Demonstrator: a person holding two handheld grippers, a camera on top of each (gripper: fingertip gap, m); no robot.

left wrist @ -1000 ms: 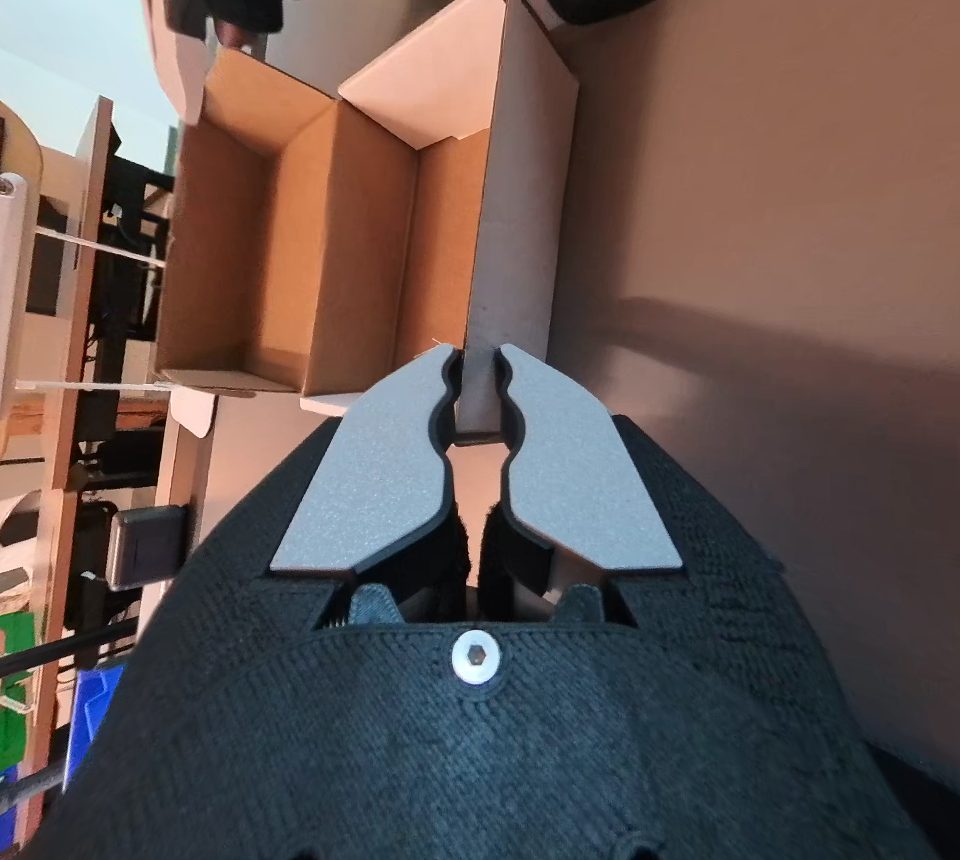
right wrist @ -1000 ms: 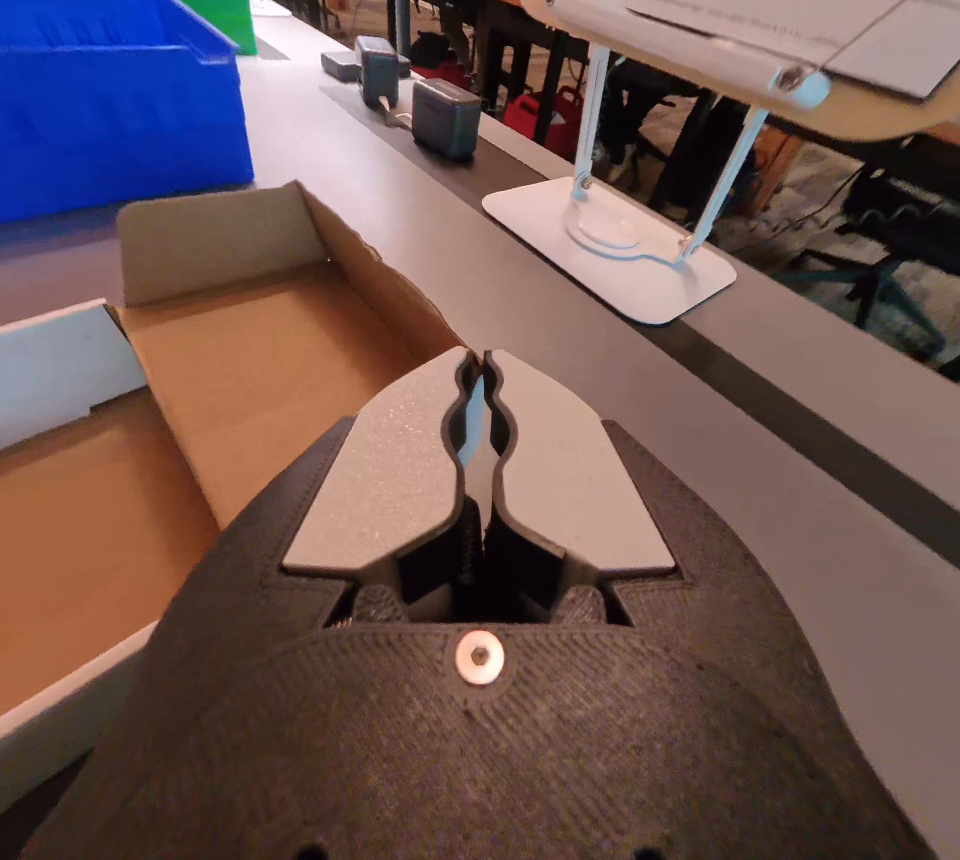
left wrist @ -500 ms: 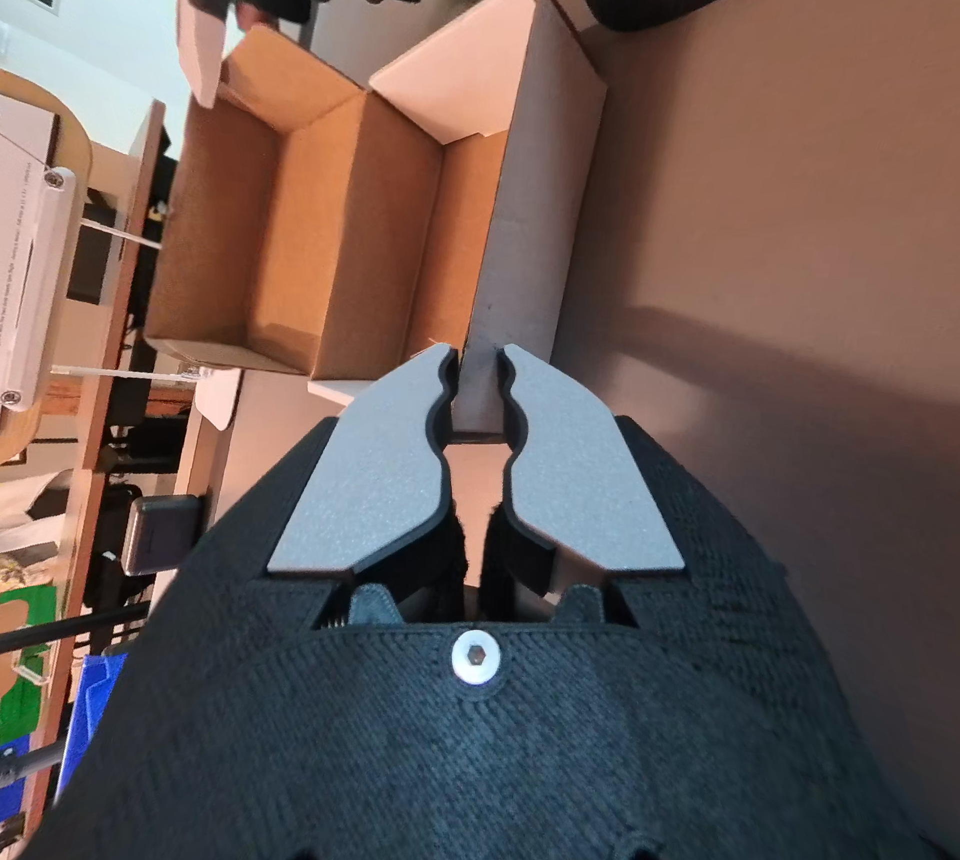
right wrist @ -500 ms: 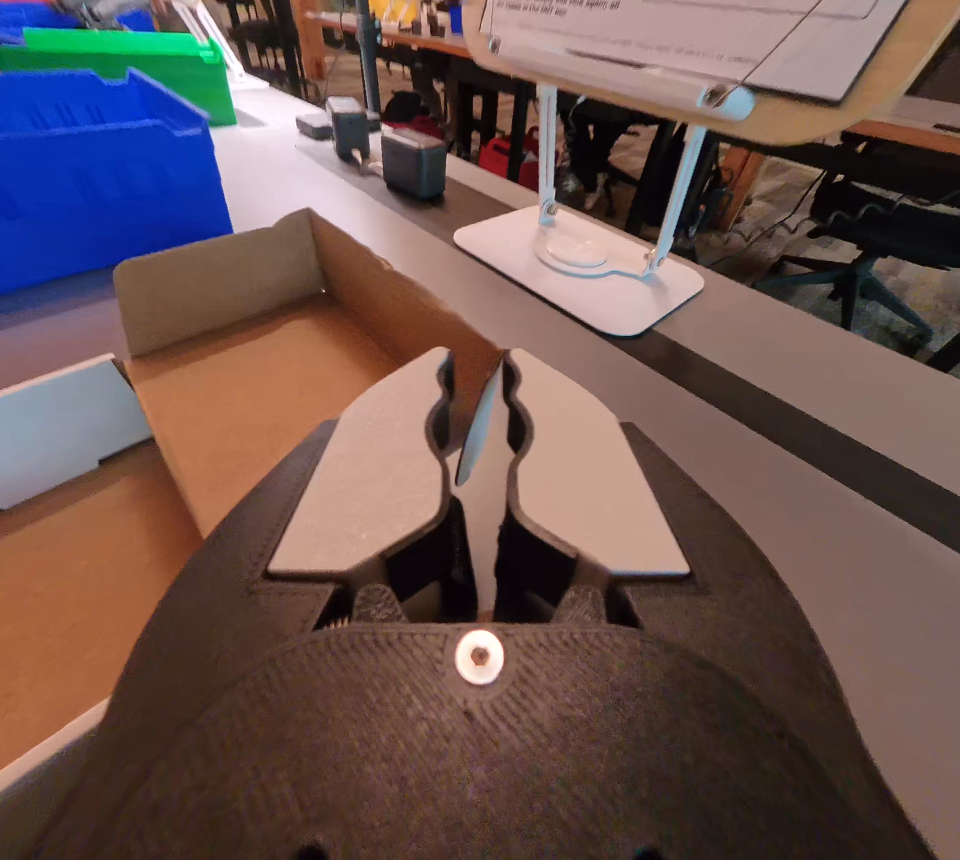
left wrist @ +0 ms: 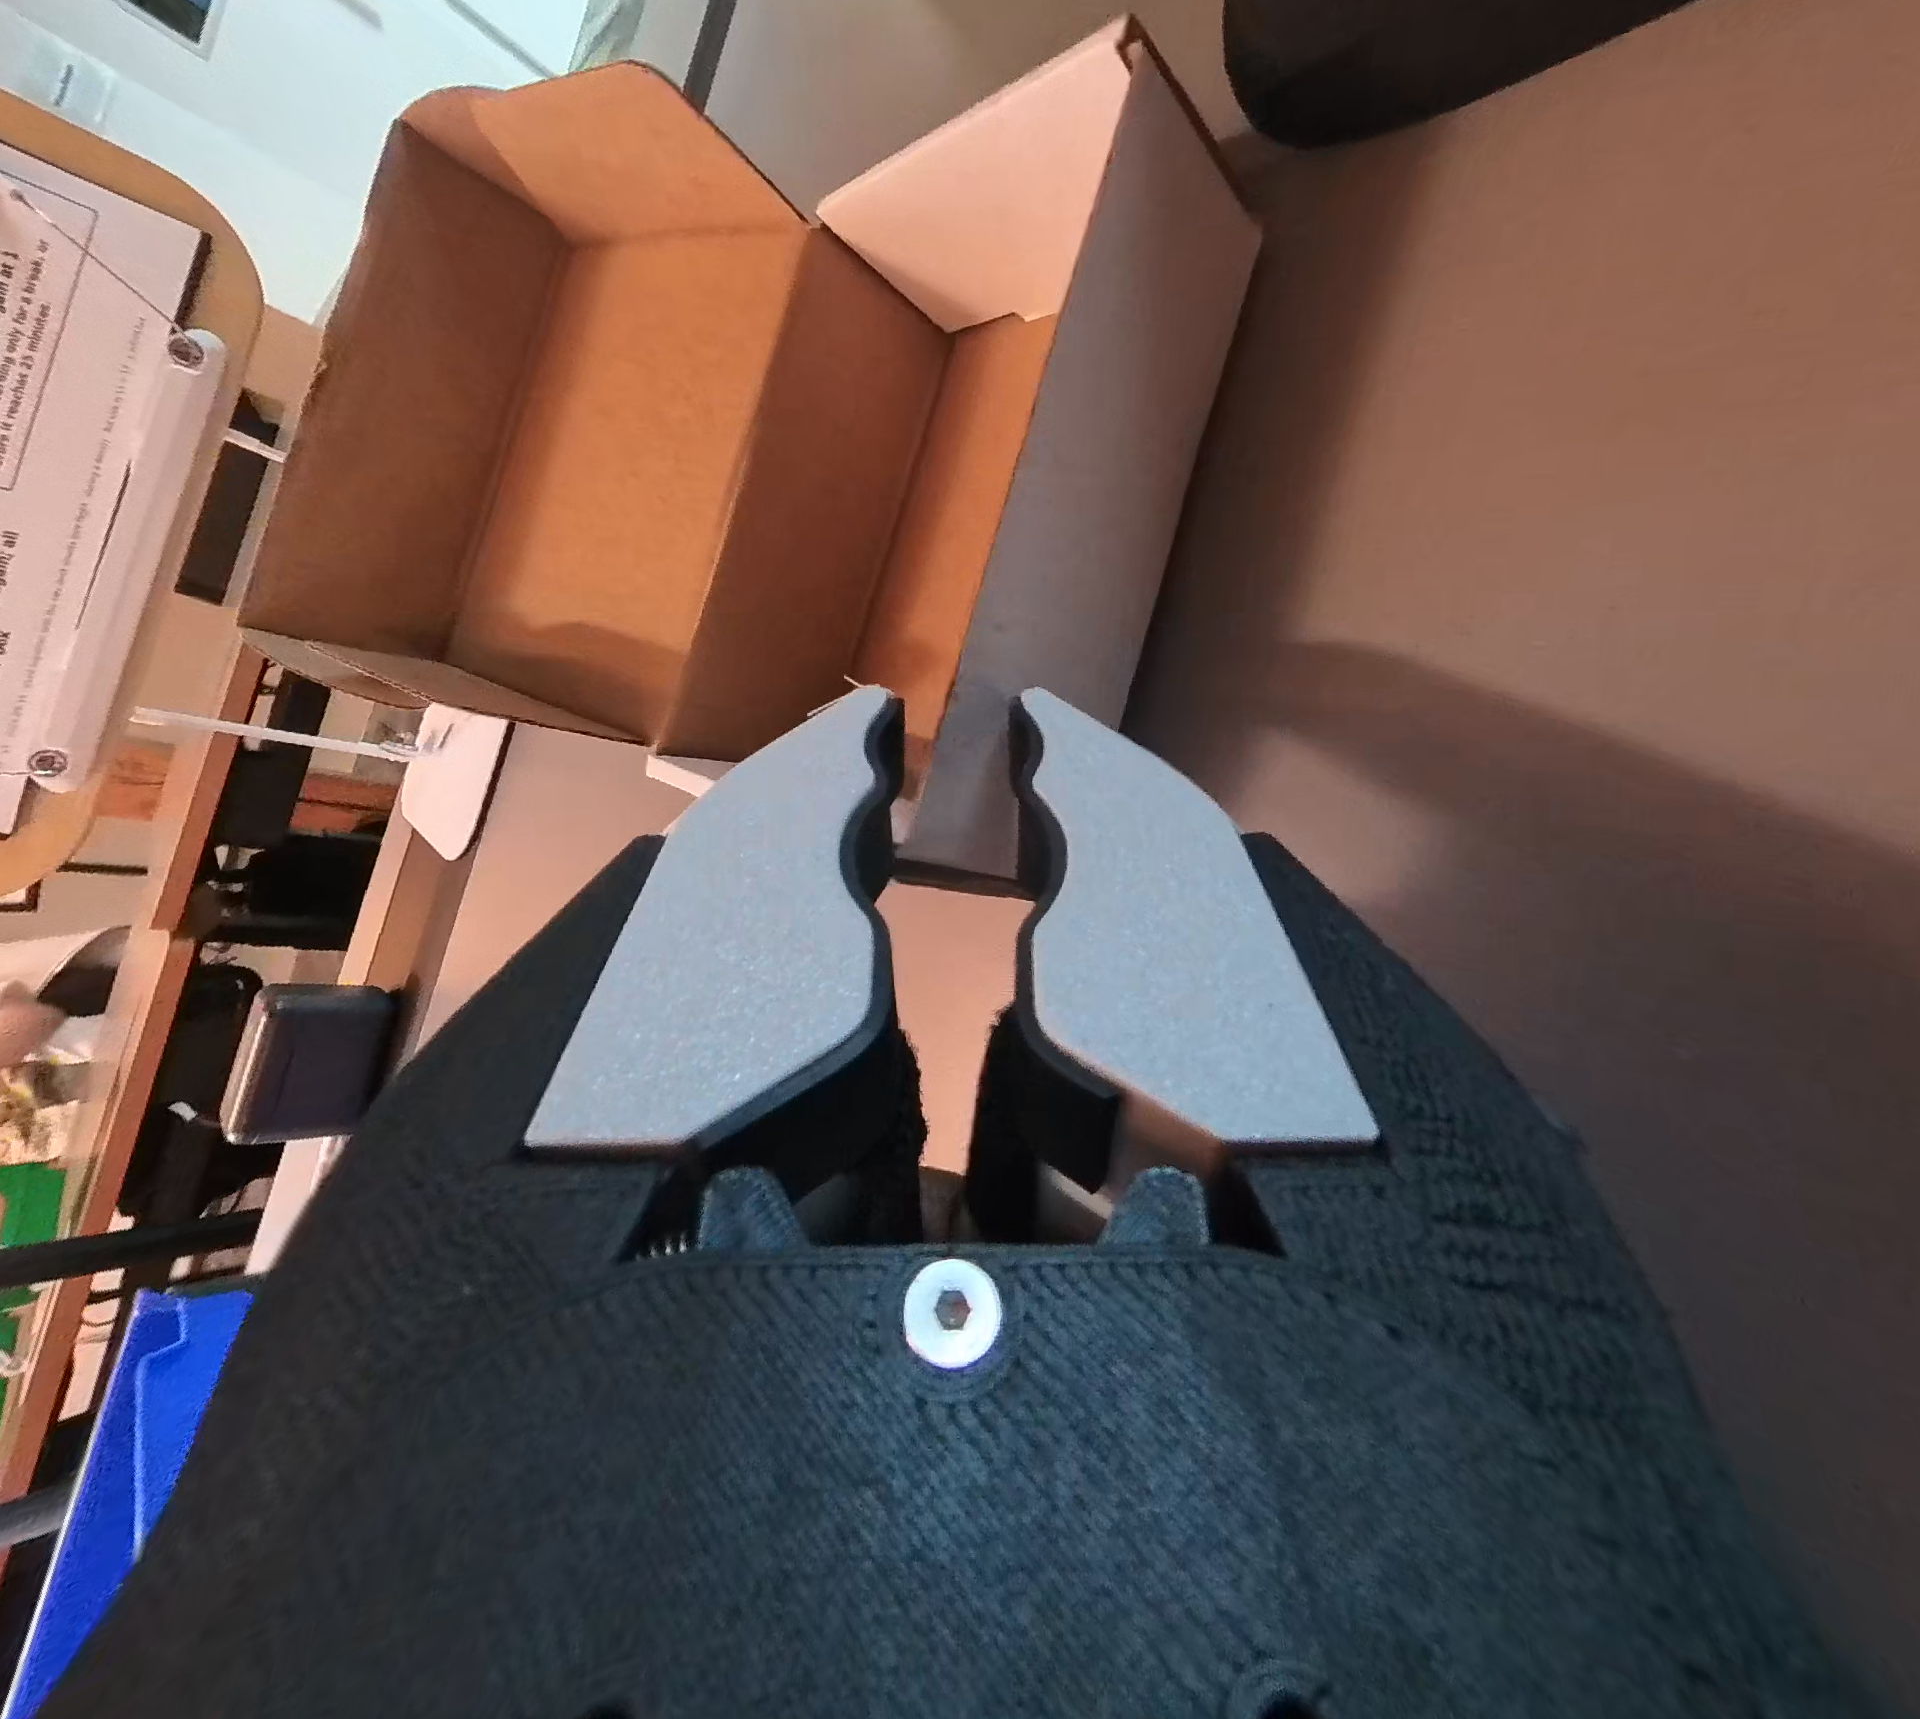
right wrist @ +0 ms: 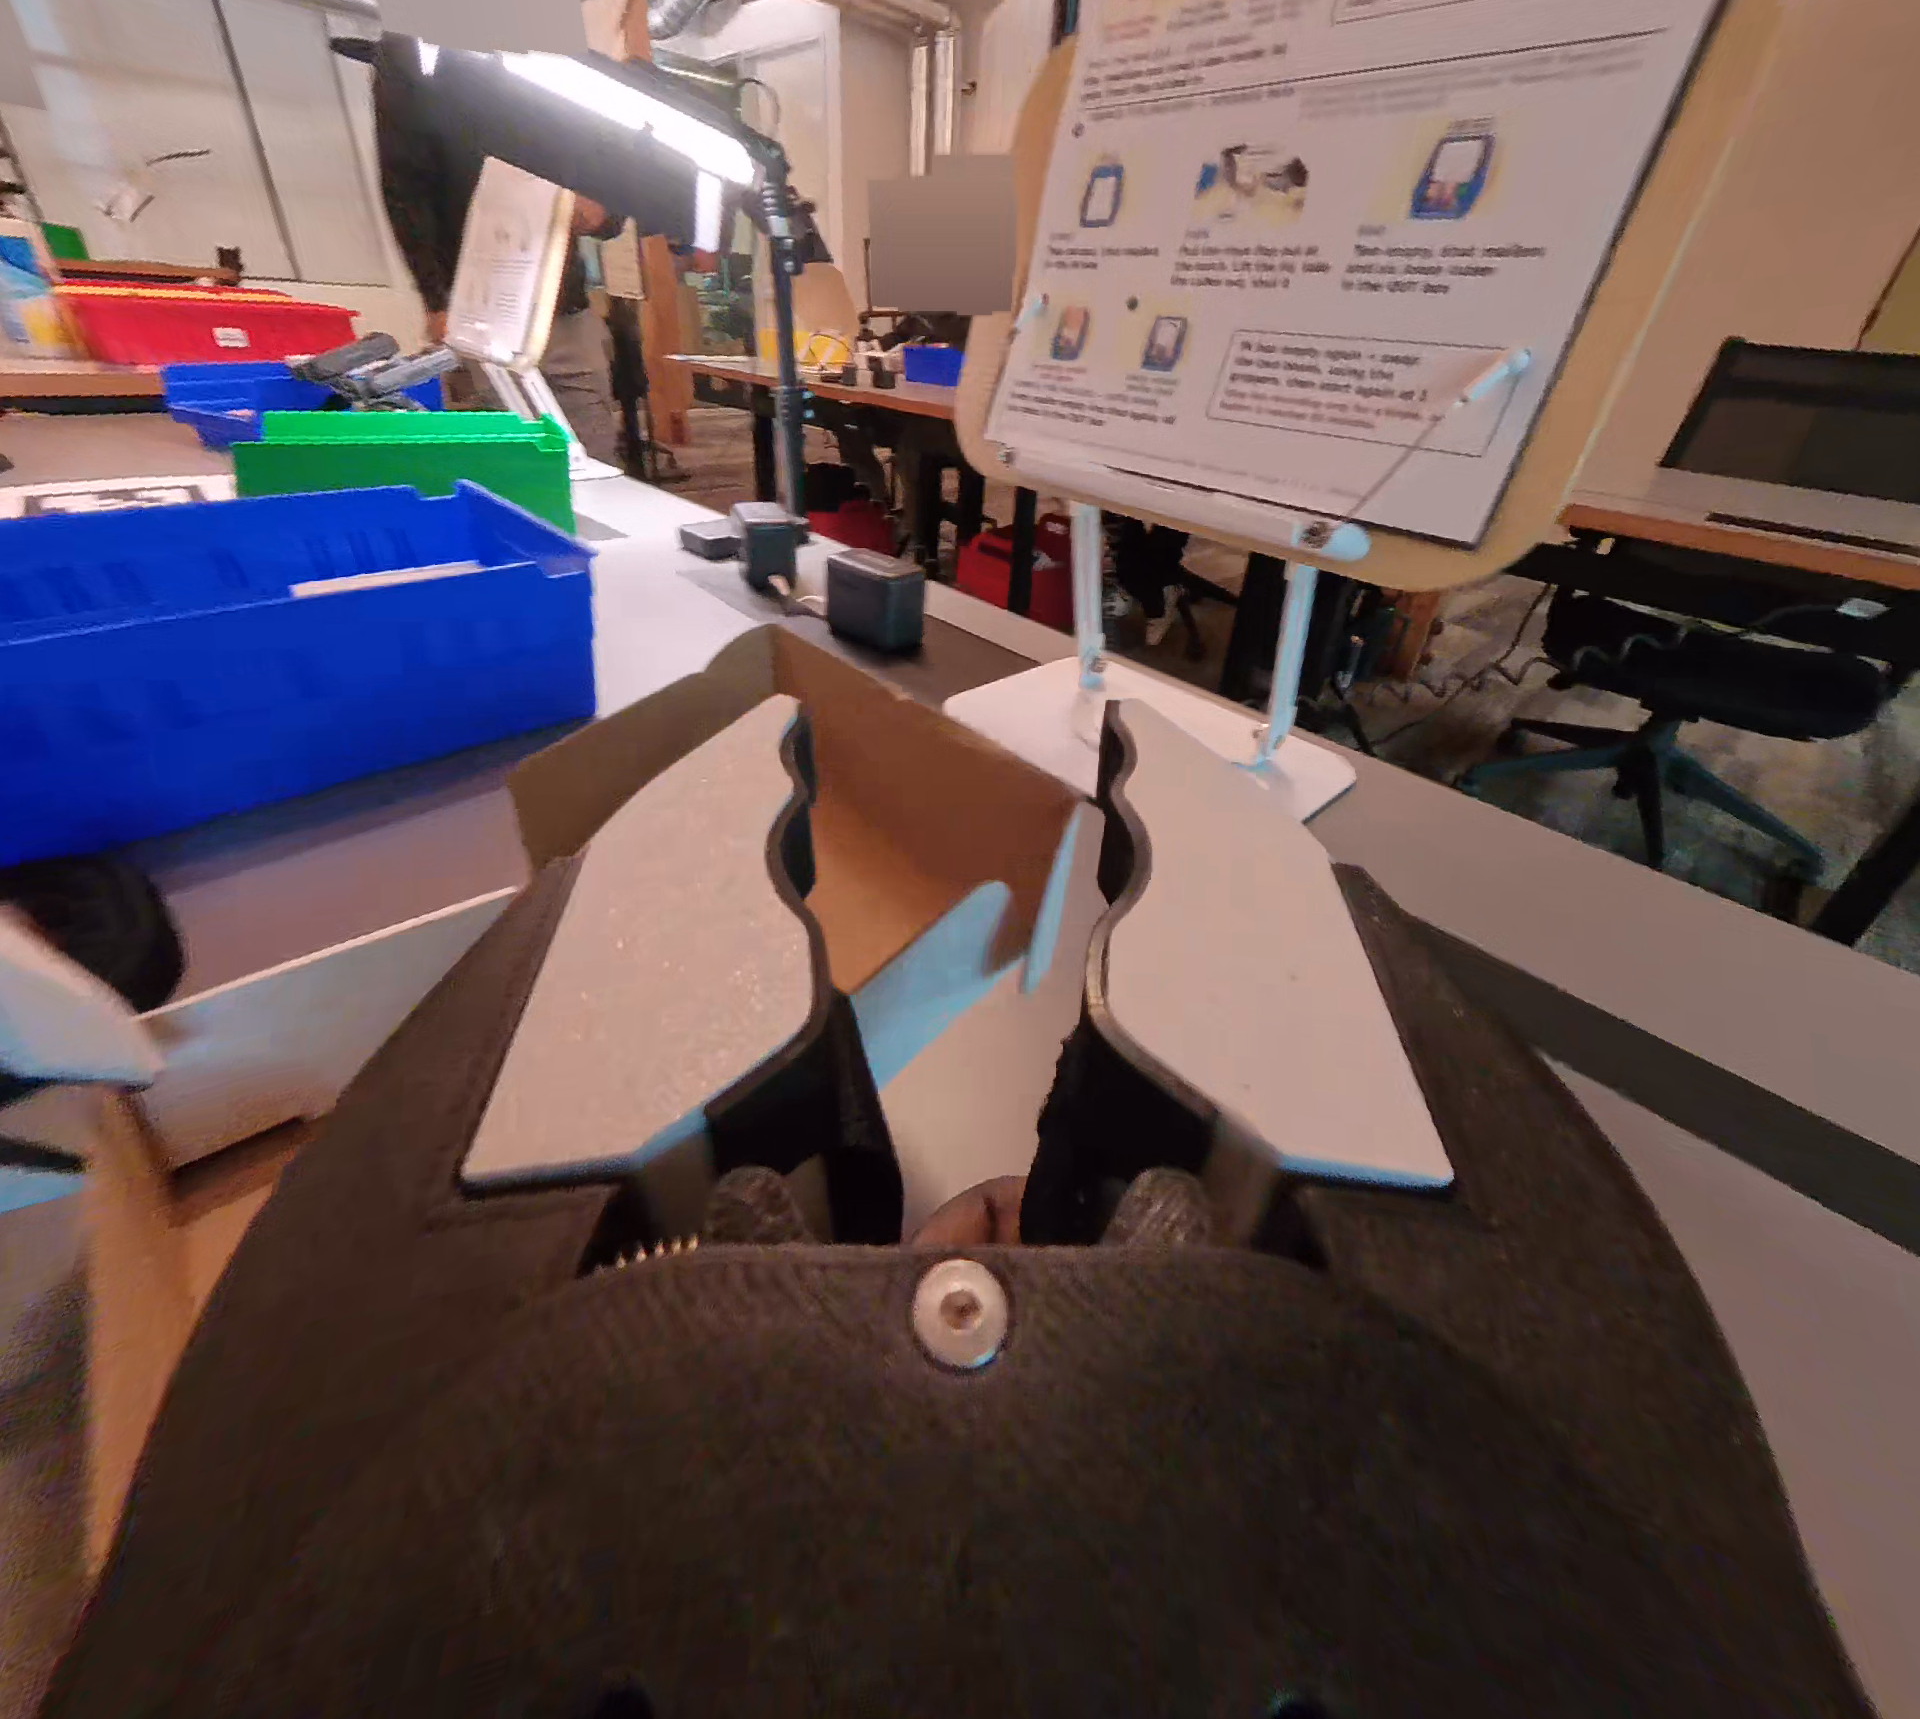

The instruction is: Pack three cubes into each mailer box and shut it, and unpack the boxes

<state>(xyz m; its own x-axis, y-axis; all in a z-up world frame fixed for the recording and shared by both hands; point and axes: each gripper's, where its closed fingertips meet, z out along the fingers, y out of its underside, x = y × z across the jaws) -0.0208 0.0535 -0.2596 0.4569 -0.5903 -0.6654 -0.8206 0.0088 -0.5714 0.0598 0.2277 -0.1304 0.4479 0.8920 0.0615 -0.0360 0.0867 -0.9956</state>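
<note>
An open mailer box (left wrist: pixel 623 443), brown inside and white outside, lies on the table with nothing showing inside it. No cubes are in view. My left gripper (left wrist: pixel 954 713) is shut on the box's near side wall (left wrist: pixel 1091 474), which runs away between the fingers. In the right wrist view the same box (right wrist: pixel 914 796) lies just ahead. My right gripper (right wrist: pixel 951 724) is open, with the thin white edge of a box flap (right wrist: pixel 1049 890) standing loose between its fingers, close to the right one.
A blue bin (right wrist: pixel 291 630) stands left of the box, with a green bin (right wrist: pixel 405 454) and a red bin (right wrist: pixel 208 324) behind. An instruction board (right wrist: pixel 1351 215) on a white base (right wrist: pixel 1195 734) stands at the right. Black adapters (right wrist: pixel 873 599) lie beyond. A person stands far back. The left gripper's tips are roughly 25 centimetres from the right gripper's.
My right gripper has opened and let go of the box flap, and its view has tipped upward. My left gripper keeps hold of the wall. The right gripper has left the left wrist view.
</note>
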